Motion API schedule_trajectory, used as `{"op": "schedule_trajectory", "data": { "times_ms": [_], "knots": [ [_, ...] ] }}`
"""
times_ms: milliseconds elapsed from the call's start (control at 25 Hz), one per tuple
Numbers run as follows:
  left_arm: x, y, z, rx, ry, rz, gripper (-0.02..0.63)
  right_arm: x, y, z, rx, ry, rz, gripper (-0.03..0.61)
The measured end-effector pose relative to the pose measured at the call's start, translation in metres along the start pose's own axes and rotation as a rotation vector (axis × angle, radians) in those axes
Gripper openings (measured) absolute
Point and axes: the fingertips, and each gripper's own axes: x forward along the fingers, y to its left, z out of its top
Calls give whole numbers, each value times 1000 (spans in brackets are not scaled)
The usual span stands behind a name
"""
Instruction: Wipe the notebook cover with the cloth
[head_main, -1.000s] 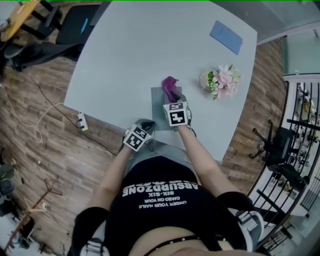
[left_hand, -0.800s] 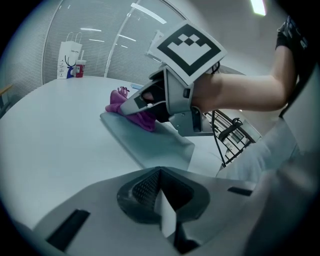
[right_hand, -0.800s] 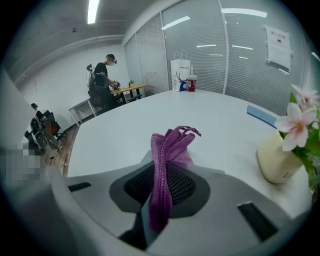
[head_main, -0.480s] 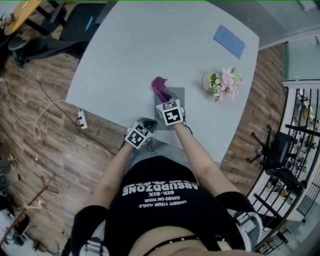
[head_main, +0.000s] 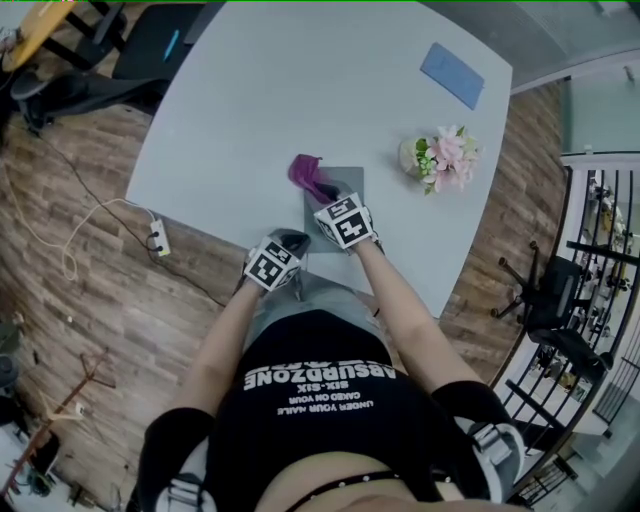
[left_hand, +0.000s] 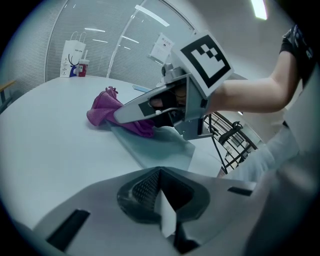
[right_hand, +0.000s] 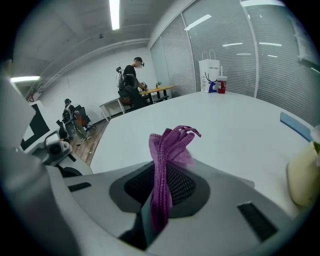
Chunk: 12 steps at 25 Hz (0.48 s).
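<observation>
Two grippers are held at the grey notebook (head_main: 348, 183), which lies by the near edge of the white table (head_main: 250, 100). The right gripper (head_main: 326, 194) is pinched on a purple cloth (head_main: 305, 172), which is bunched at the notebook's far-left corner. The left gripper (head_main: 292, 244) is held just off the notebook's near-left corner, jaws pressed together with nothing between them. Pink flowers (head_main: 445, 158) are seen to the notebook's right, and a blue booklet (head_main: 452, 74) well beyond it.
</observation>
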Motion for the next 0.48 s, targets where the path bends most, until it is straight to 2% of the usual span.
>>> {"op": "schedule_trajectory", "data": {
  "times_ms": [480],
  "knots": [
    [1,0,0,-5,-18,11,14,-13,17,-19,28,16,26,74]
  ]
}}
